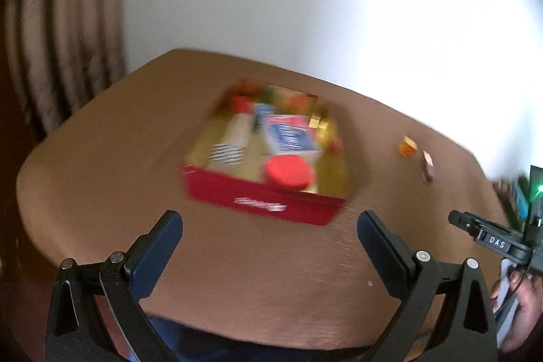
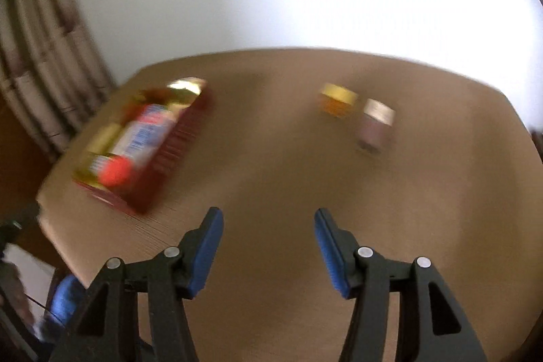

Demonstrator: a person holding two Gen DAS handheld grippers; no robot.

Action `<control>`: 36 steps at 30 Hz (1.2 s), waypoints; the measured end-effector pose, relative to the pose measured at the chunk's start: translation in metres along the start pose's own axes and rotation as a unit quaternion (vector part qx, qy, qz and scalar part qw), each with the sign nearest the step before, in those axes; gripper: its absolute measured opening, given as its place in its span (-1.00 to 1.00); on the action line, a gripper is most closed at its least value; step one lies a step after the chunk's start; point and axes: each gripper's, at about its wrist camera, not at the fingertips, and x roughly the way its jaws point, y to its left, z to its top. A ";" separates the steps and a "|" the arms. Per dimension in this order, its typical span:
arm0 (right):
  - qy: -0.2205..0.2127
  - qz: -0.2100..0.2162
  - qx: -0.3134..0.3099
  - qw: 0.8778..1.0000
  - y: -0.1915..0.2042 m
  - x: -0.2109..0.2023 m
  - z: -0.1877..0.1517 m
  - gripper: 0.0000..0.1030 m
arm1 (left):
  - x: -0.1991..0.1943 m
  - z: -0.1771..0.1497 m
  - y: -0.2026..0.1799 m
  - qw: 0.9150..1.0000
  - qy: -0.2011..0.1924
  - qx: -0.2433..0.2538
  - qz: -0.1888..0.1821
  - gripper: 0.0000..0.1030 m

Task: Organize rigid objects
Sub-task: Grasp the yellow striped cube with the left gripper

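Note:
A red box with a gold lining (image 1: 264,204) sits mid-table and holds several items, among them a red-lidded jar (image 1: 288,172) and a blue-and-white carton (image 1: 288,134). It shows at the left in the right wrist view (image 2: 176,138). A small orange jar with a gold lid (image 2: 337,99) and a small pinkish bottle with a pale cap (image 2: 375,128) stand on the table to the right; both also show in the left wrist view, the jar (image 1: 406,146) and the bottle (image 1: 427,165). My left gripper (image 1: 269,226) is open and empty, just before the box. My right gripper (image 2: 268,223) is open and empty, short of the two small containers. Both views are blurred.
The brown table (image 2: 271,178) has a near edge close below my grippers and a far edge against a white wall. Beige curtains (image 1: 64,33) hang at the left. The right gripper's body and the hand holding it (image 1: 509,246) show at the left wrist view's right edge.

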 end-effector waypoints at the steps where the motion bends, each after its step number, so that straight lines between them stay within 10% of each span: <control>1: -0.002 -0.006 0.013 1.000 -0.015 -0.002 -0.009 0.11 | 0.005 0.000 -0.012 1.000 0.003 0.017 -0.003 0.97; 10: -0.034 0.005 0.054 0.998 -0.078 -0.028 -0.034 0.12 | 0.082 0.043 -0.155 0.985 0.015 0.163 -0.057 0.81; 24: -0.048 0.056 0.117 0.990 -0.117 -0.050 -0.028 0.14 | 0.224 0.102 -0.254 0.974 0.082 0.199 -0.064 0.62; 29: -0.050 0.049 0.114 0.991 -0.119 -0.052 -0.025 0.14 | 0.265 0.098 -0.267 0.970 0.107 0.212 -0.054 0.31; 33: -0.045 0.053 0.116 0.991 -0.117 -0.048 -0.026 0.14 | 0.282 0.096 -0.270 0.969 0.123 0.202 -0.074 -0.42; 36: -0.038 0.053 0.112 0.992 -0.113 -0.040 -0.027 0.14 | 0.284 0.096 -0.269 0.969 0.129 0.194 -0.083 -0.49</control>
